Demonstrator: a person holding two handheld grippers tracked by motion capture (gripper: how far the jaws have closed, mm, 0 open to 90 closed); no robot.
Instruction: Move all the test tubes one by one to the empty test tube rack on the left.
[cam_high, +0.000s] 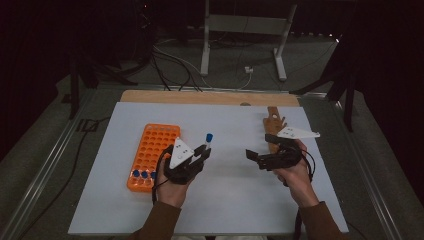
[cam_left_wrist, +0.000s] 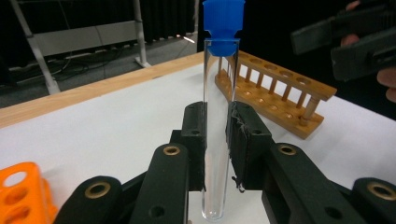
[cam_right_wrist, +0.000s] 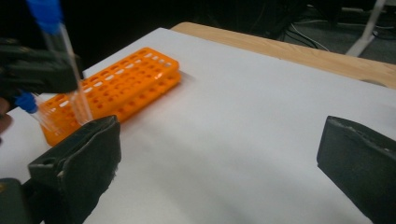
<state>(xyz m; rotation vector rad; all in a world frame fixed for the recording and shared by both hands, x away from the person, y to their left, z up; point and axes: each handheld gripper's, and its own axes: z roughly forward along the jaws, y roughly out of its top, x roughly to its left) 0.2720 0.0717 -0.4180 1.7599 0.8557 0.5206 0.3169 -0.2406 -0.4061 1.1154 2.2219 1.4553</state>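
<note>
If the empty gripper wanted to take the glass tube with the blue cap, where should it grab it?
Probably the bare glass just under the blue cap of the test tube, coming in level from the side. The tube stands upright, and the left gripper already clamps its lower half, so only the upper stretch is free.

I'm seeing the wooden rack (cam_high: 273, 131) partly hiding behind my right gripper (cam_high: 256, 156), its far end blurring.

Clear tube (cam_left_wrist: 216, 140), blue cap (cam_left_wrist: 223, 21) (orange rack (cam_high: 152, 152), black tongs (cam_left_wrist: 216, 154)).
</note>
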